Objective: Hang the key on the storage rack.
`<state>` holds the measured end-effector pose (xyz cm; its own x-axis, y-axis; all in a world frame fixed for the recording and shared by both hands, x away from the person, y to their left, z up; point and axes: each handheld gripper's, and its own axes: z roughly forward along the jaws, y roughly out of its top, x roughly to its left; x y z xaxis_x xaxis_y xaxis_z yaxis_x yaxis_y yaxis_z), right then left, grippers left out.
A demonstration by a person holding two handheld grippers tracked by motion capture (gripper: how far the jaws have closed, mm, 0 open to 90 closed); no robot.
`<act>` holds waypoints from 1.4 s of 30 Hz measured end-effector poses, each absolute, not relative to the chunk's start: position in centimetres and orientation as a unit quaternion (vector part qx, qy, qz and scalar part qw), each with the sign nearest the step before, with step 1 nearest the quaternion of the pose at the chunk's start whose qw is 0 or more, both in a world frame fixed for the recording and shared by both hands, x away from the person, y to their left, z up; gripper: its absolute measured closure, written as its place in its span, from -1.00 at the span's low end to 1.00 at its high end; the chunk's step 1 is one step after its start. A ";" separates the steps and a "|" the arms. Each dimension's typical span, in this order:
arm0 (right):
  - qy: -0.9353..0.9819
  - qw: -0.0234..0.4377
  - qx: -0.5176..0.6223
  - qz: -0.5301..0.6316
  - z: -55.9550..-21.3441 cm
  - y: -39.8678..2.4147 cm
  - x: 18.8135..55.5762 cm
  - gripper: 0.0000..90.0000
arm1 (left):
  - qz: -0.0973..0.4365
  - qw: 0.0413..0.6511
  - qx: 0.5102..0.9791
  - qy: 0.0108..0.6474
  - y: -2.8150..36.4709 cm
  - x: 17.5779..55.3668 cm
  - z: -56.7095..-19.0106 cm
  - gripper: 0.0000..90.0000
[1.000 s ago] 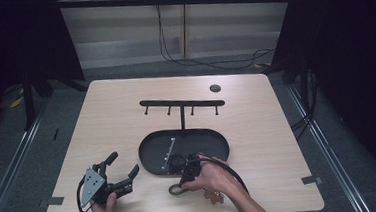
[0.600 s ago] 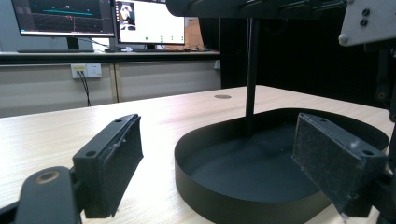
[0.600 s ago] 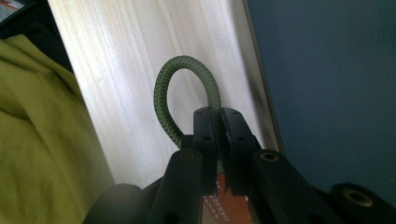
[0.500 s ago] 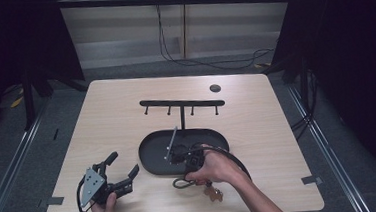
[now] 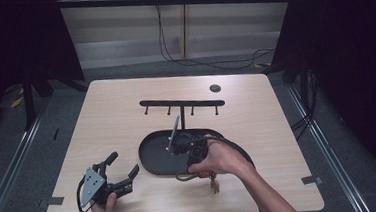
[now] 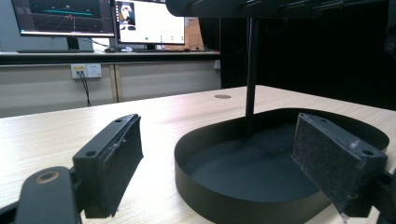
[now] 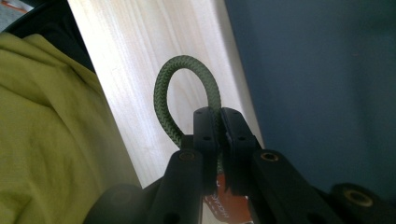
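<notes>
A green cord loop (image 7: 163,88) with an orange tag (image 7: 224,200) is pinched in my right gripper (image 7: 219,112), whose jaws are shut on the cord. In the high view the right gripper (image 5: 189,171) hovers at the front rim of the black oval tray (image 5: 152,161). The cord loop (image 5: 181,177) pokes out to its left and the tag (image 5: 214,184) dangles below the hand. My left gripper (image 5: 123,164) rests at the table's front left, open and holding nothing. Its pads (image 6: 116,154) frame the tray (image 6: 224,196).
A thin post (image 5: 181,116) rises from the tray and carries a black bar with several hooks (image 5: 181,104). A small dark disc (image 5: 215,88) lies at the back right of the table. A yellow-green garment (image 7: 46,140) shows beside the table edge.
My right gripper has carried the cord loop and tag from the table's front edge up and back to the tray's front rim. The left gripper has stayed put.
</notes>
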<state>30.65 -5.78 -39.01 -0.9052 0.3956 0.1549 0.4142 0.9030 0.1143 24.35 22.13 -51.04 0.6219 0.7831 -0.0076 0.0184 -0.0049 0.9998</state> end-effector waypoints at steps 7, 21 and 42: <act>-0.973 0.064 -0.210 -0.064 -38.1 -6.0 30.9 0.90 | 0.302 0.632 0.641 0.313 22.1 24.3 -51.0 -0.65; -0.972 0.050 -0.219 -0.065 -35.7 -6.5 31.8 0.90 | 0.302 0.632 0.641 0.312 22.1 24.3 -51.0 -0.65; -0.970 0.024 -0.220 -0.101 -31.6 -7.9 33.8 0.90 | 0.302 0.632 0.642 0.312 22.1 24.4 -51.0 -0.65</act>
<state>33.84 -7.87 -31.57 -0.9020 0.4222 0.0902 0.4317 0.8828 0.1851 24.35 22.13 -51.04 0.6226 0.7825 -0.0062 0.0176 -0.0061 0.9998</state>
